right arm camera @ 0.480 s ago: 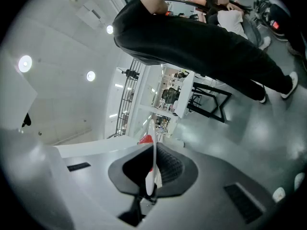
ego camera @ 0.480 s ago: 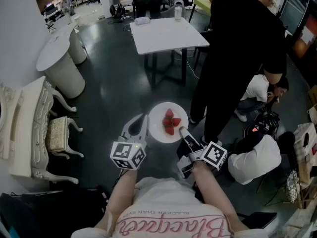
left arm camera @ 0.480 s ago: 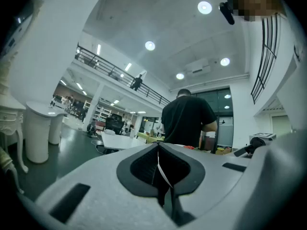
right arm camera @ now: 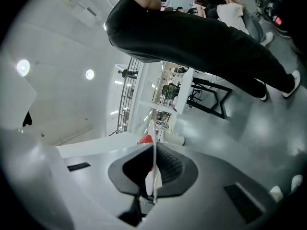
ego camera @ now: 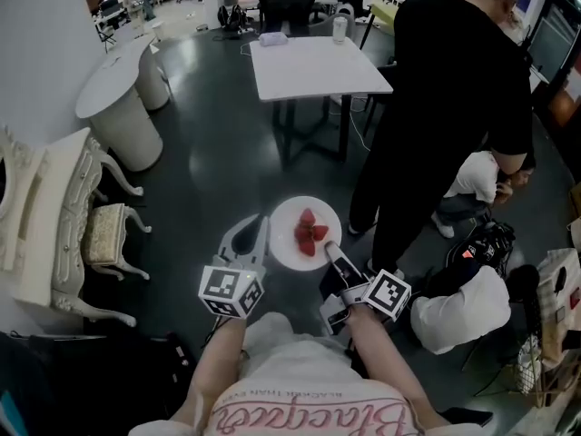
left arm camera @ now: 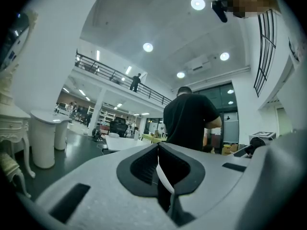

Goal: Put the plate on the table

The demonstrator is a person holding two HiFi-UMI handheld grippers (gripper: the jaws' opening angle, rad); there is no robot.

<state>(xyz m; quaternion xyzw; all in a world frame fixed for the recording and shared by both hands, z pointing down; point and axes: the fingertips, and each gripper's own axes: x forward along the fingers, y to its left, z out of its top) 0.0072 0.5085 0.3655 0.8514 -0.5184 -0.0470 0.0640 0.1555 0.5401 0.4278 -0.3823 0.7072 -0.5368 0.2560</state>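
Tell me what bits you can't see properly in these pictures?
- Red food on the plate: too small in the head view to name; in the right gripper view the plate's rim covers most of it.
- Plate in both gripper views: seen edge-on, just a white strip between the jaws.
- Small things on the white table: too small to name in the head view.

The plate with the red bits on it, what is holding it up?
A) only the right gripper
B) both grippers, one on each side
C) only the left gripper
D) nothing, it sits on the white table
B: in the head view the plate hangs over the dark floor, with the left gripper shut on one side of its rim and the right gripper shut on the other. Each gripper view shows the white rim between its jaws.
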